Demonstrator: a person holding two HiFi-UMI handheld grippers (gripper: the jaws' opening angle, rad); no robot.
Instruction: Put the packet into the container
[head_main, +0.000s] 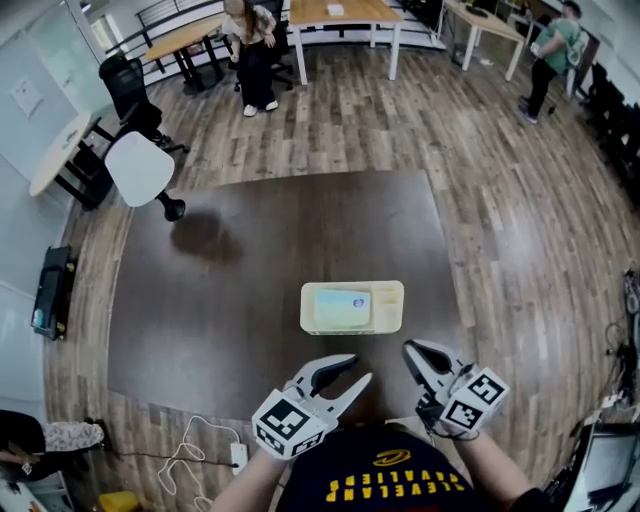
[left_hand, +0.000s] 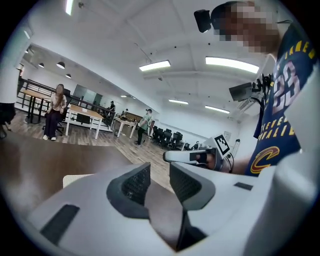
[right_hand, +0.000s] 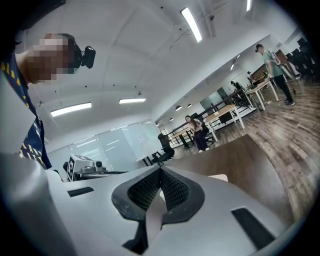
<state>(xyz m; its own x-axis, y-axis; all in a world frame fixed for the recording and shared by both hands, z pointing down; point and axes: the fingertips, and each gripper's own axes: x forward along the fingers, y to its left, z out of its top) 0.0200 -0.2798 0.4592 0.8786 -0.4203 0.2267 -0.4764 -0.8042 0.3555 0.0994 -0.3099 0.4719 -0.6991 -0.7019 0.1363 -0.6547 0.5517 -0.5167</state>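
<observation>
The packet (head_main: 342, 306) already lies inside the container (head_main: 394, 300), lower centre of the tabletop (head_main: 250, 270). Your left hand-held gripper (head_main: 358, 368) hangs empty, jaws slightly apart. Your right hand-held gripper (head_main: 410, 350) is closed on nothing. The placing step looks done, so nothing further seems called for.

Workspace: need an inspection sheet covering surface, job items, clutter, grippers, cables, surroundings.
Surface: dark table, holds only the container.
Job's things: cream container near the front edge; packet lies inside it.
Clutter: nothing seen.
Grippers: left gripper jaws apart, empty; right gripper jaws together, empty; both short of the container.
Cables: white cable on the floor at the person's left.
Surroundings: white chair, desks, people beyond the table.
</observation>
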